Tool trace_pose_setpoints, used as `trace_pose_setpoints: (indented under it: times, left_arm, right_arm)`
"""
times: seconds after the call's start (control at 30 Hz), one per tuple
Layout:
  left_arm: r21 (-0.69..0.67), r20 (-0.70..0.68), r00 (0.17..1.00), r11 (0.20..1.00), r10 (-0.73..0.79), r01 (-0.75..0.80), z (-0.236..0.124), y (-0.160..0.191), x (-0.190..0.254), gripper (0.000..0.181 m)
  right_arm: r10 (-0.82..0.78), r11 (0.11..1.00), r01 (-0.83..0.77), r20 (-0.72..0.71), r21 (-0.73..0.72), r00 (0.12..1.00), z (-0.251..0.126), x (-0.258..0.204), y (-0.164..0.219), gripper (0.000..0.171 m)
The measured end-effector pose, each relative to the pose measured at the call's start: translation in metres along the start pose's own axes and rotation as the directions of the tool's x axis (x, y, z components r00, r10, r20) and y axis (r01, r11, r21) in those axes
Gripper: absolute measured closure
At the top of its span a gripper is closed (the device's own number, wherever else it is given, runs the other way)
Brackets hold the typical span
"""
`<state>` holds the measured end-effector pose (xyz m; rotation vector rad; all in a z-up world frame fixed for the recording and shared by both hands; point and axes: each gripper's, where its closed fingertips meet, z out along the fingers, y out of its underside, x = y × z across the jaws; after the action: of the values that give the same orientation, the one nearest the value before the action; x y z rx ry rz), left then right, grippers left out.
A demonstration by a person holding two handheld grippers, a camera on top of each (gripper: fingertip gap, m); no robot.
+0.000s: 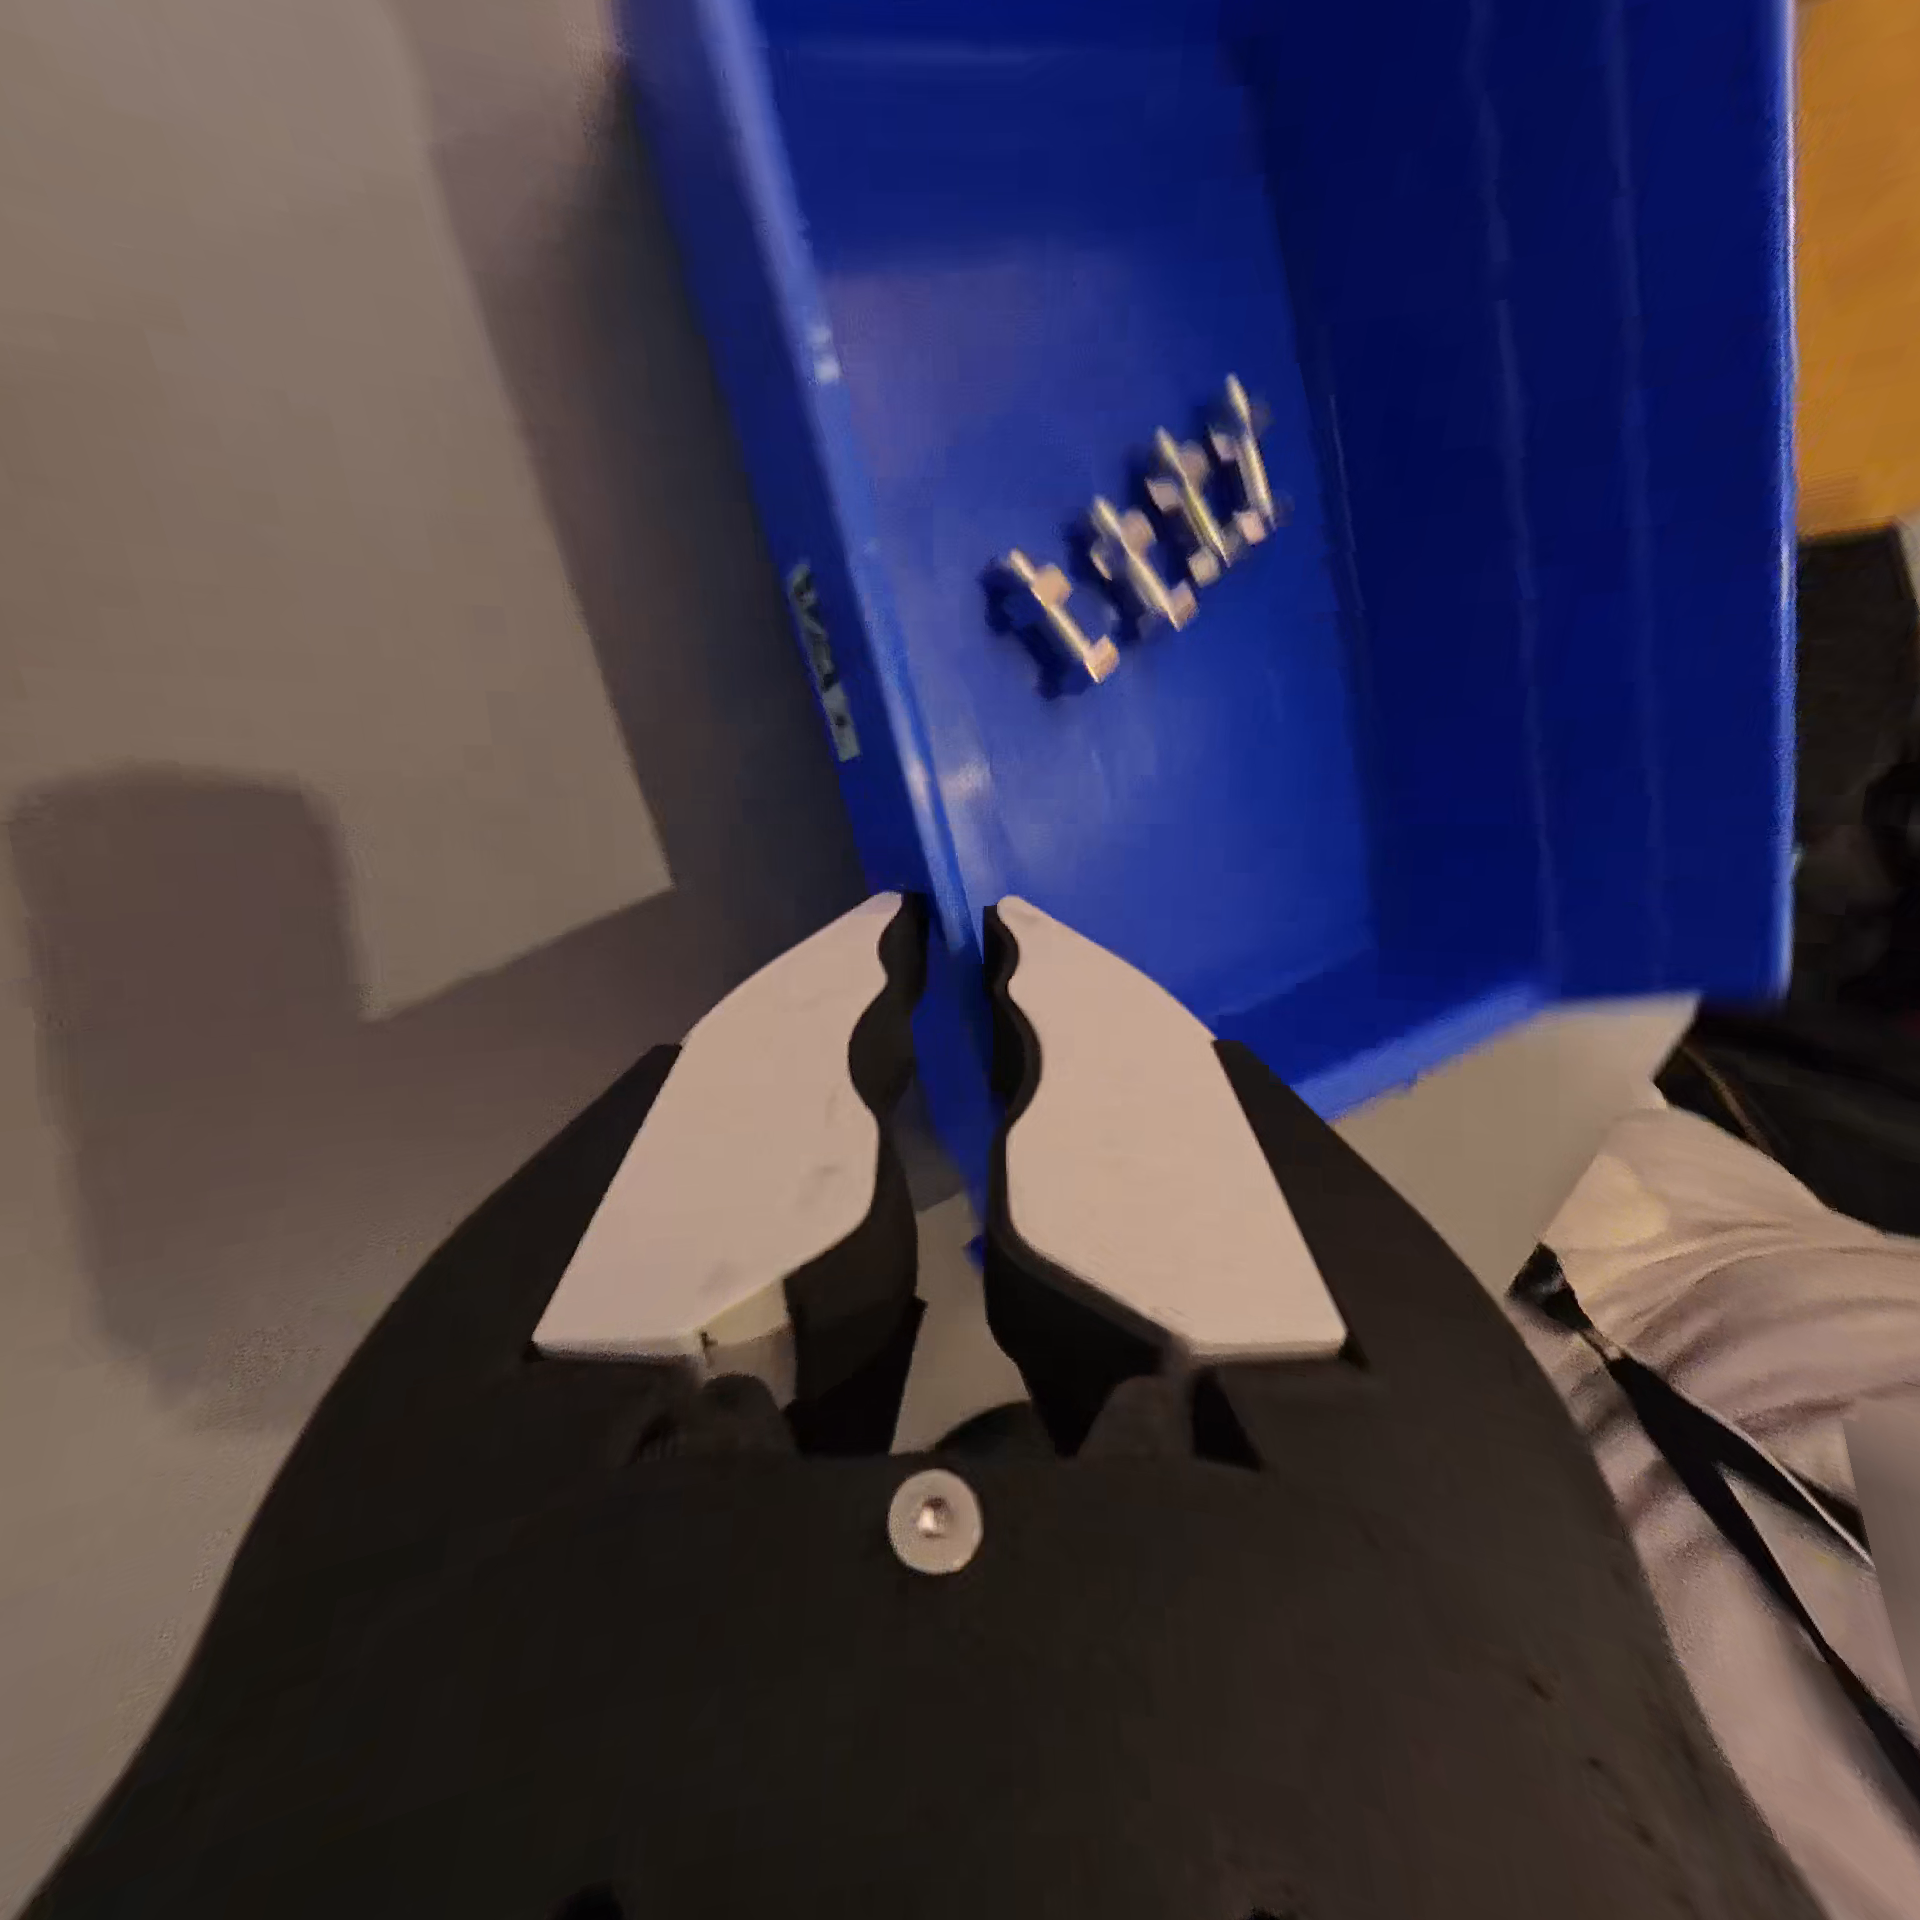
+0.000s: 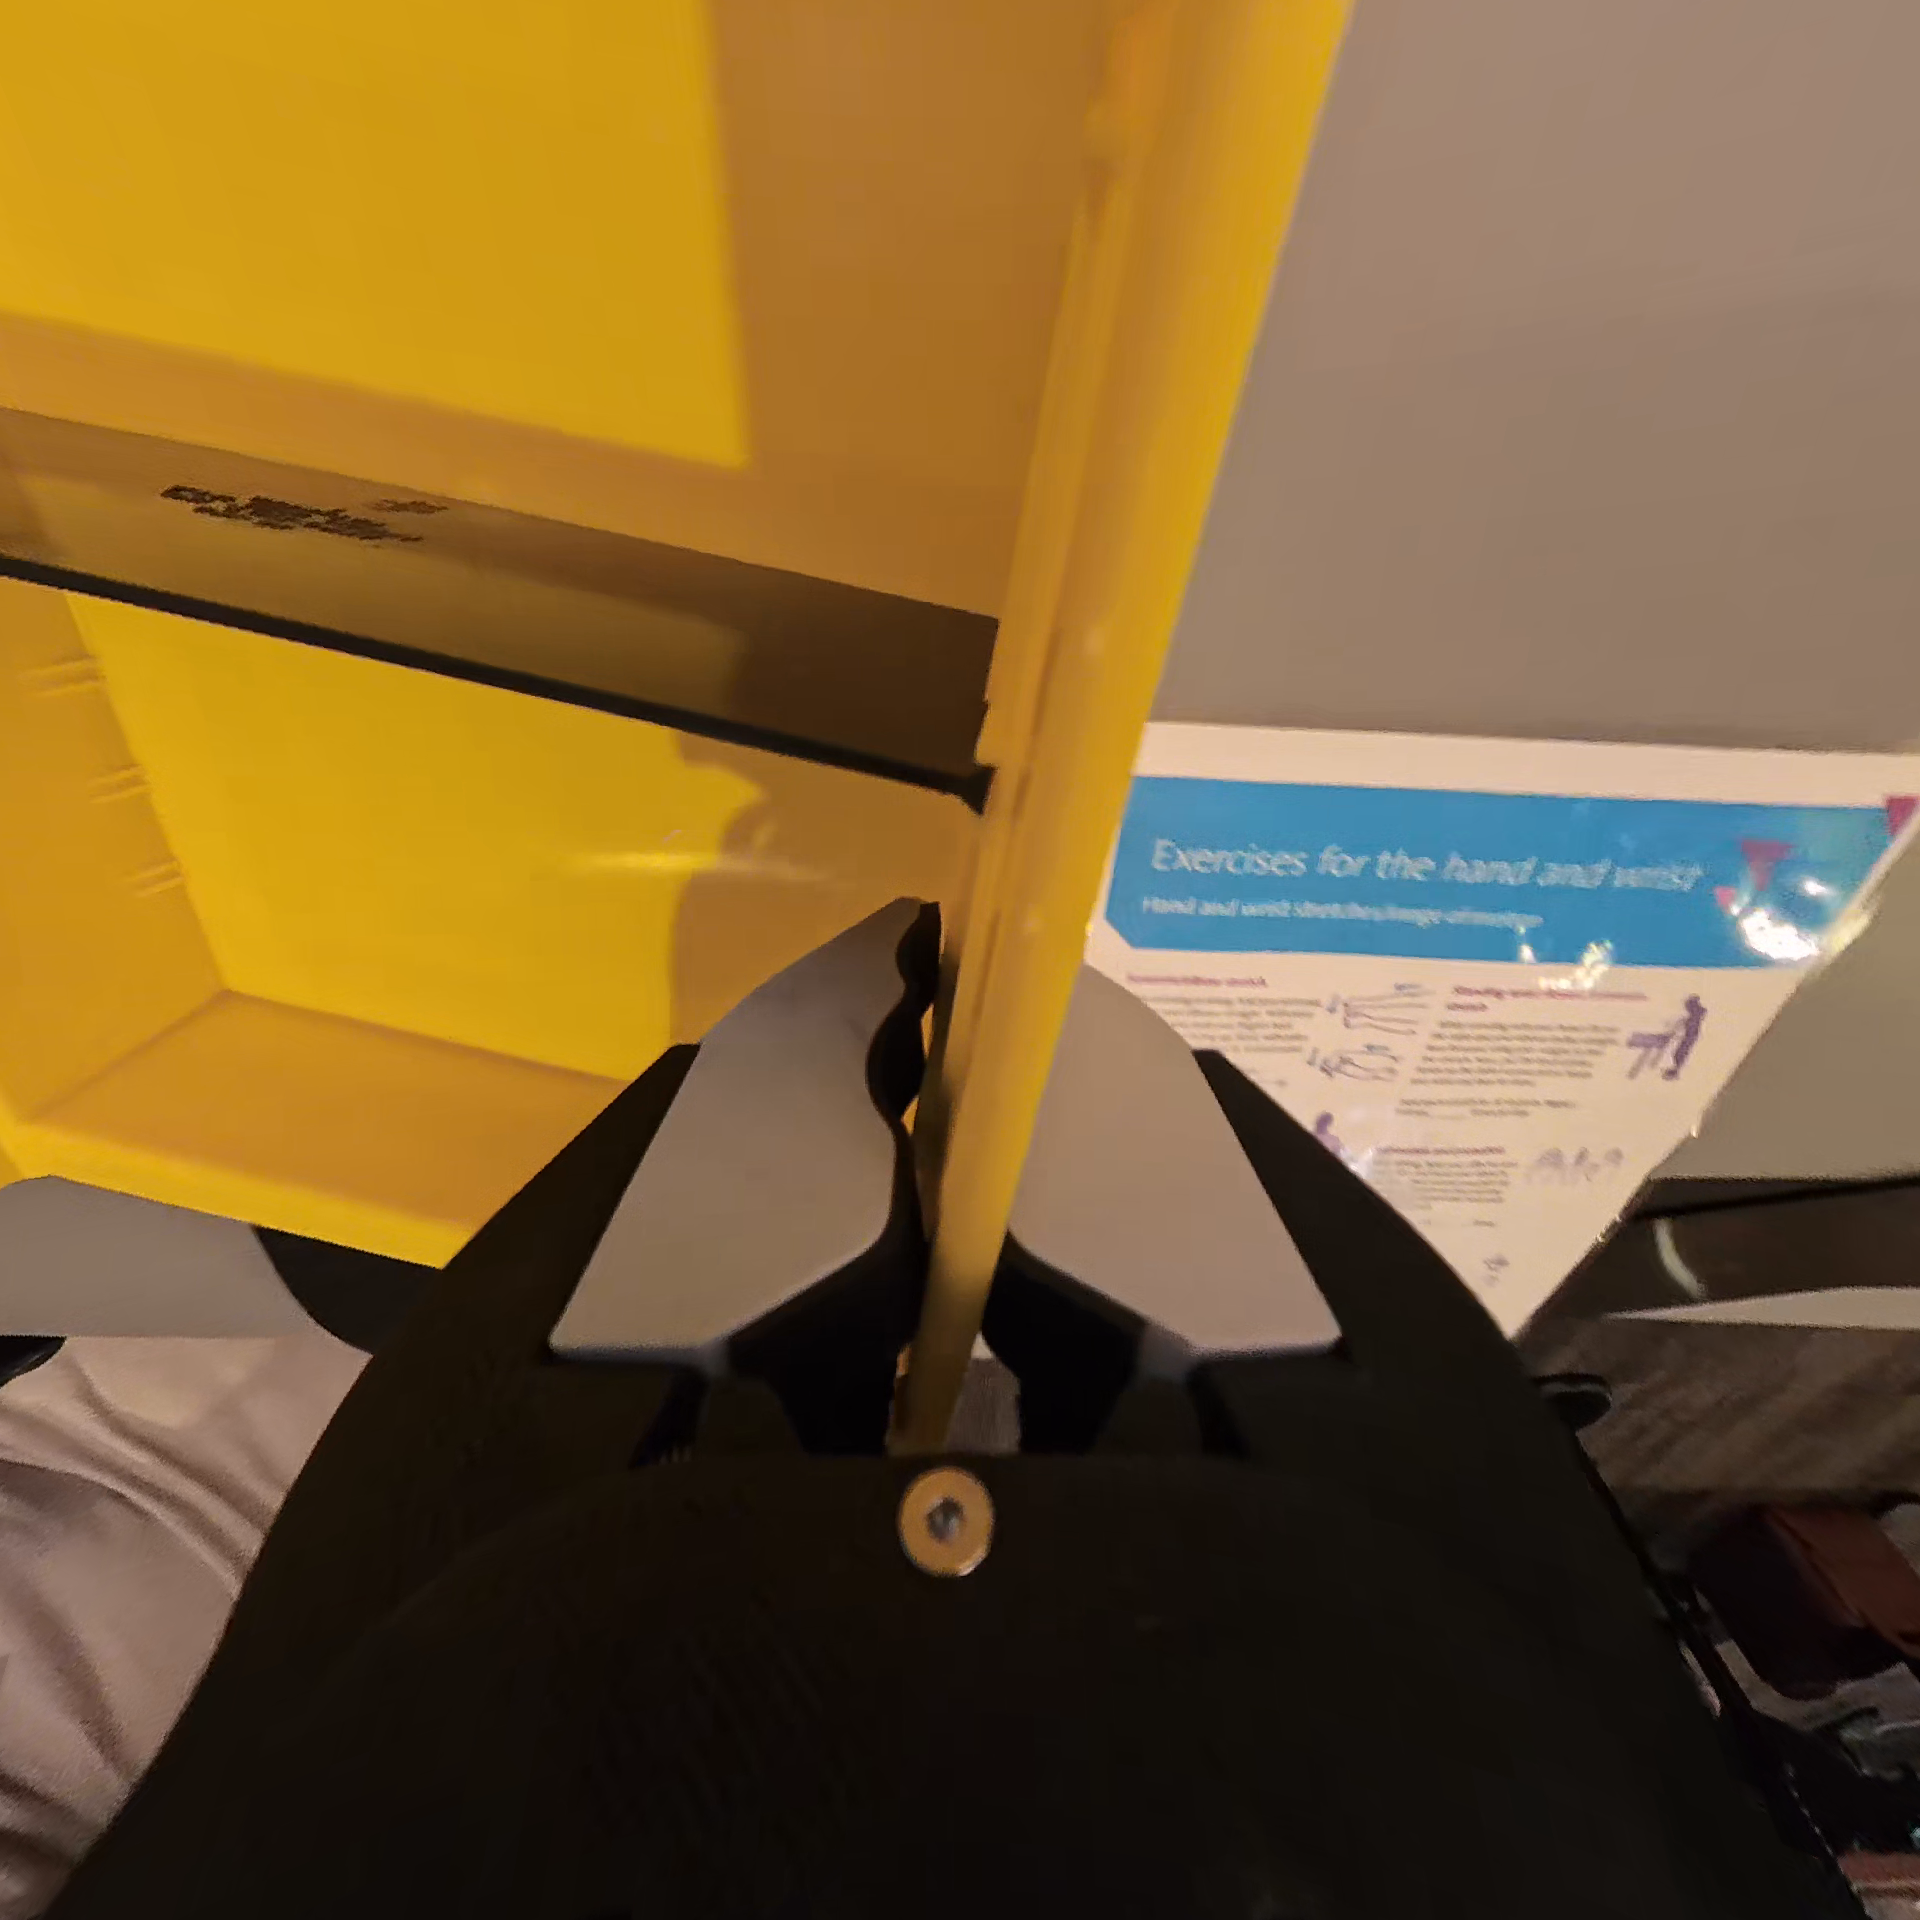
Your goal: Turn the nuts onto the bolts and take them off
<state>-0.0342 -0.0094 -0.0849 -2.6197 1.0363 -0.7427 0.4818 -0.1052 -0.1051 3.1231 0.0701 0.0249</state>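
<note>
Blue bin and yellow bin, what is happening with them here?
A person holds a gripper in each hand. The left gripper is shut on the blue bin, clamping its side wall; a few bolts lie on its floor. The right gripper is shut on the yellow bin, also by its wall. No nut is being turned yet.

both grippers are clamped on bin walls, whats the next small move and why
Probably set both bins down and let go. The left gripper pinches the blue bin's wall, the right gripper the yellow bin's wall, so neither is free for the bolts lying in the blue bin. Both views are blurred, which suggests the bins are moving.
</note>
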Motion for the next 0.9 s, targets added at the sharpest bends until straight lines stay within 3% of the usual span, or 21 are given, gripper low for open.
trace_pose_setpoints:
  times: [0.13,0.23,0.4,0.57,0.63,0.9]
  left_arm:
    - [0.099,0.107,0.985,0.988,-0.131,0.121,-0.039,0.018,-0.067,0.174]
    - [0.149,0.102,0.967,0.964,-0.235,0.219,-0.068,0.047,-0.103,0.173]
    - [0.274,0.095,0.873,0.855,-0.479,0.440,-0.119,0.106,-0.152,0.172]
    - [0.293,0.106,0.811,0.798,-0.575,0.527,-0.146,0.152,-0.162,0.171]
    - [0.332,0.106,0.791,0.772,-0.602,0.542,-0.152,0.155,-0.171,0.171]
    - [0.320,0.140,0.834,0.821,-0.534,0.472,-0.151,0.152,-0.172,0.171]
  right_arm:
    - [0.000,1.000,-0.001,0.047,0.029,0.999,0.018,-0.021,-0.013,0.167]
    - [0.018,0.999,-0.023,0.118,0.041,0.993,0.031,-0.039,-0.019,0.167]
    - [0.019,0.999,-0.027,0.161,0.047,0.987,0.039,-0.052,-0.024,0.168]
    - [0.037,0.998,-0.044,0.168,0.037,0.985,0.039,-0.051,-0.025,0.166]
    - [0.043,0.998,-0.049,0.167,0.034,0.985,0.039,-0.048,-0.026,0.166]
    - [0.068,0.997,-0.071,0.147,0.009,0.987,0.040,-0.026,-0.035,0.167]
